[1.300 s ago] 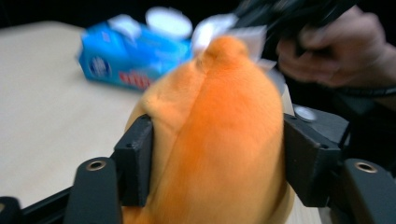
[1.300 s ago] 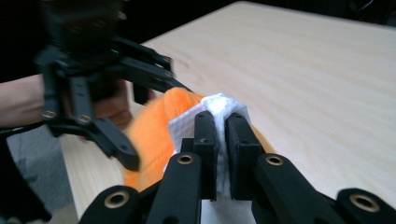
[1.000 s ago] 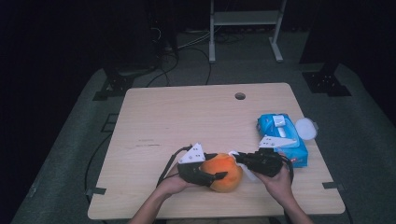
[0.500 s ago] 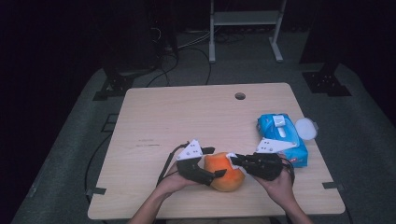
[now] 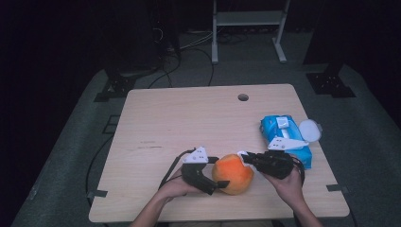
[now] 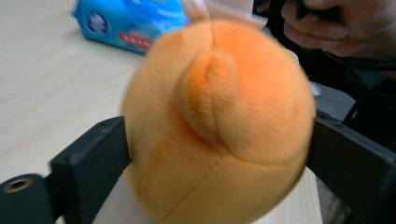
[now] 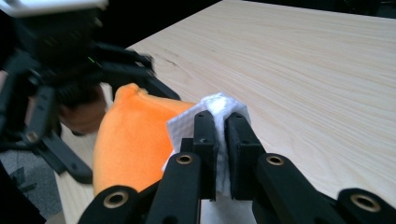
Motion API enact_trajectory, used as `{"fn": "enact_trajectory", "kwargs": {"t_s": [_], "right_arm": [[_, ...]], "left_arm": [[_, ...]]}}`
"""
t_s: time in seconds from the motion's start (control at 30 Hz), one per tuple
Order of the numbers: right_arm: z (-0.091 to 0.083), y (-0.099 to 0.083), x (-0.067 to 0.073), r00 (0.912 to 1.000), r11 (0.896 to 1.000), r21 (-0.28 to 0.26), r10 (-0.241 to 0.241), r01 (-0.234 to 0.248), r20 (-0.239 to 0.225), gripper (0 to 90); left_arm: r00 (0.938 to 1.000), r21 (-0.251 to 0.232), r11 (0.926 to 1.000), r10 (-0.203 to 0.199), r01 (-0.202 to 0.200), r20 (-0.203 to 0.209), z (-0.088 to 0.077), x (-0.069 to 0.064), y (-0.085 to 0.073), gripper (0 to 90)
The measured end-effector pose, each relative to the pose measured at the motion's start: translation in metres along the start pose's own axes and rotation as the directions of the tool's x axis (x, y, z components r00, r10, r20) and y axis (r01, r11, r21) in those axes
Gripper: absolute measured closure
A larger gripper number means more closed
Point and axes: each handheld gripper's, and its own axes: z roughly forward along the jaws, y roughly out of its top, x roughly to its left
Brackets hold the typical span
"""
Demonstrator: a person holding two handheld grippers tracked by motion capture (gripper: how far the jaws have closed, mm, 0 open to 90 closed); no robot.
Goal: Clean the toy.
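— How is the table (image 5: 189, 118) laid out in the dark room?

— An orange plush (image 5: 232, 173) is seen near its front edge; a blue wipes pack (image 5: 283, 137) lies just right of the plush.

— And the left gripper (image 5: 213, 176)?

— Its jaws have just been opening and are spread wide around the plush (image 6: 219, 121); whether the pads press on it cannot be told.

— The right gripper (image 5: 246, 159)?

— It is set just right of the plush, and a white tissue (image 7: 215, 106) is pinched between its nearly closed jaws, against the plush (image 7: 130, 140).
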Motion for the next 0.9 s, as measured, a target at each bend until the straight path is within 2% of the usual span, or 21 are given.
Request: {"fn": "enact_trajectory", "kwargs": {"t_s": [0.03,0.07,0.13,0.2,0.3,0.37,0.4,0.47,0.5,0.53,0.6,0.7,0.77,0.83,0.87,0.9], "right_arm": [[0.001,0.000,0.002,1.0000,1.000,0.002,-0.003,0.003,-0.003,82.7],[0.001,0.001,0.003,1.0000,1.000,0.003,-0.007,0.007,-0.005,82.8],[0.001,0.002,0.005,1.0000,1.000,-0.002,-0.002,0.002,-0.009,83.0],[-0.002,0.004,0.004,0.9996,0.999,-0.032,0.015,-0.016,-0.025,83.2],[-0.005,0.008,0.005,0.9993,0.998,-0.067,0.016,-0.019,-0.034,83.3],[-0.003,0.008,0.005,0.9994,0.998,-0.066,0.013,-0.015,-0.031,83.2],[0.000,0.007,0.003,0.9996,0.999,-0.050,0.016,-0.017,-0.023,83.3],[0.009,0.001,-0.001,0.9990,0.999,-0.020,0.036,-0.037,-0.027,83.4],[0.011,0.000,-0.001,0.9987,0.999,-0.017,0.041,-0.042,-0.029,83.4],[0.011,0.000,0.003,0.9992,0.999,-0.012,0.032,-0.033,-0.024,83.5],[0.010,0.004,0.012,0.9983,1.000,-0.024,0.011,-0.012,-0.058,83.5],[0.013,0.009,0.032,0.9937,0.998,-0.019,-0.057,0.056,-0.096,83.4],[0.015,0.010,0.036,0.9927,0.996,-0.012,-0.085,0.085,-0.085,83.3],[0.014,0.008,0.028,0.9949,0.998,-0.010,-0.065,0.064,-0.077,83.2],[0.012,0.007,0.023,0.9970,0.998,-0.002,-0.061,0.061,-0.048,83.2],[0.010,0.004,0.015,0.9979,0.998,0.013,-0.065,0.065,-0.001,83.2]], "left_arm": [[0.9997,-0.001,0.9998,0.021,-0.021,-0.011,0.003,-0.002,0.000,4.8],[0.9993,-0.003,0.9994,0.035,-0.035,-0.014,0.003,-0.004,0.000,8.6],[0.9986,-0.017,0.9989,0.043,-0.044,-0.032,-0.001,-0.007,0.003,25.3],[0.9974,-0.036,0.9976,0.058,-0.060,-0.043,-0.008,-0.007,0.008,32.7],[0.9947,-0.062,0.9951,0.073,-0.077,-0.073,-0.019,-0.006,0.015,33.3],[0.9897,-0.018,0.9952,0.093,-0.096,-0.109,-0.018,-0.006,0.013,32.8],[0.9890,0.007,0.9966,0.082,-0.082,-0.123,-0.013,-0.005,0.009,32.1],[0.9939,-0.012,0.9990,0.042,-0.043,-0.102,-0.009,-0.001,0.003,30.4],[0.9944,-0.011,0.9991,0.040,-0.041,-0.098,-0.009,0.000,0.002,29.4],[0.9936,-0.010,0.9985,0.053,-0.054,-0.099,-0.008,-0.002,0.003,28.6],[0.9922,-0.002,0.9962,0.086,-0.087,-0.090,-0.005,-0.007,0.002,28.1],[0.9890,0.010,0.9925,0.123,-0.122,-0.083,0.000,-0.013,0.000,28.2],[0.9889,0.010,0.9929,0.119,-0.119,-0.089,-0.001,-0.013,0.000,28.8],[0.9895,0.006,0.9931,0.117,-0.117,-0.084,-0.002,-0.012,-0.002,29.0],[0.9899,0.004,0.9931,0.117,-0.117,-0.080,-0.002,-0.012,-0.002,28.9],[0.9895,0.003,0.9925,0.122,-0.122,-0.077,-0.002,-0.011,-0.003,28.9]]}}
